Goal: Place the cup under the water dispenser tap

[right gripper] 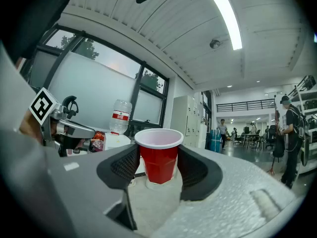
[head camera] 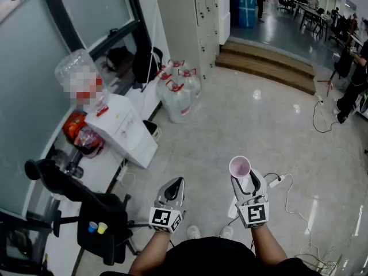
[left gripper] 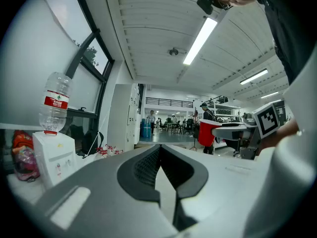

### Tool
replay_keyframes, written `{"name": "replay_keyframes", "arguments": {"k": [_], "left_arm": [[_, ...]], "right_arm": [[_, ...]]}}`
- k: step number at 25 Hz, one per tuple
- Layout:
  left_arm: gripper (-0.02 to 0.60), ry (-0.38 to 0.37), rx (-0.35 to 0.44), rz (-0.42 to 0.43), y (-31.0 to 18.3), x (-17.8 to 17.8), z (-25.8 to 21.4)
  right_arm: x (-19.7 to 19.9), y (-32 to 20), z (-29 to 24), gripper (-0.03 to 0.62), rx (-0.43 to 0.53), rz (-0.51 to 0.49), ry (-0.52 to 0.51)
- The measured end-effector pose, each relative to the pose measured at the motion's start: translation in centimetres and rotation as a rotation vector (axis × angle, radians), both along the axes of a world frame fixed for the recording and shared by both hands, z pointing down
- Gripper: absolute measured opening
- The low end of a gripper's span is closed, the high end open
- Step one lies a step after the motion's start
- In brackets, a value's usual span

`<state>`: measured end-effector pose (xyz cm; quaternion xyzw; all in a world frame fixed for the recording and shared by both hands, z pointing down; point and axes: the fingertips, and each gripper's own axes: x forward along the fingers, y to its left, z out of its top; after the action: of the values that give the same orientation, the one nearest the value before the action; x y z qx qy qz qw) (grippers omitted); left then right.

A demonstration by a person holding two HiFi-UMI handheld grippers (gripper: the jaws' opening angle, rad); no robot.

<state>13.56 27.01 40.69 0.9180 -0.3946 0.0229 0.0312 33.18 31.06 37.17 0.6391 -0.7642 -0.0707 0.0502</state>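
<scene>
Right gripper (right gripper: 158,152): clamped on the red cup (right gripper: 159,166), upright.
Left gripper (left gripper: 158,149): pinched closed, empty.
Approach: hold the red cup level, carry toward water dispenser (head camera: 122,130), frame left.

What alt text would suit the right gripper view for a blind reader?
A red cup stands upright, held between the two dark jaws of the right gripper. Behind it stands a white water dispenser, bottle on top, by tall windows.
</scene>
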Motion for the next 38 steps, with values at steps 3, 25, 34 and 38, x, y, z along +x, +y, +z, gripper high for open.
{"name": "replay_keyframes", "arguments": {"k": [3, 25, 34, 38], "left_arm": [[0.017, 0.002, -0.003, -0.004, 0.1, -0.3, -0.9], [0.017, 0.041, -0.016, -0.046, -2.9, -9.7, -0.2], [0.017, 0.062, -0.041, -0.098, -5.7, -11.9, 0.4], [0.017, 0.032, -0.018, -0.107, -7.5, -11.6, -0.1]], "right_arm": [[-0.4, -0.1, 0.1, 0.238, -0.003, -0.003, 0.003], [-9.0, -3.4, -0.8, 0.241, 0.019, -0.047, 0.001], [-11.4, -7.5, -1.1, 0.241, 0.035, -0.095, 0.018], [-11.4, -10.4, -1.3, 0.241, 0.049, -0.123, 0.008]]}}
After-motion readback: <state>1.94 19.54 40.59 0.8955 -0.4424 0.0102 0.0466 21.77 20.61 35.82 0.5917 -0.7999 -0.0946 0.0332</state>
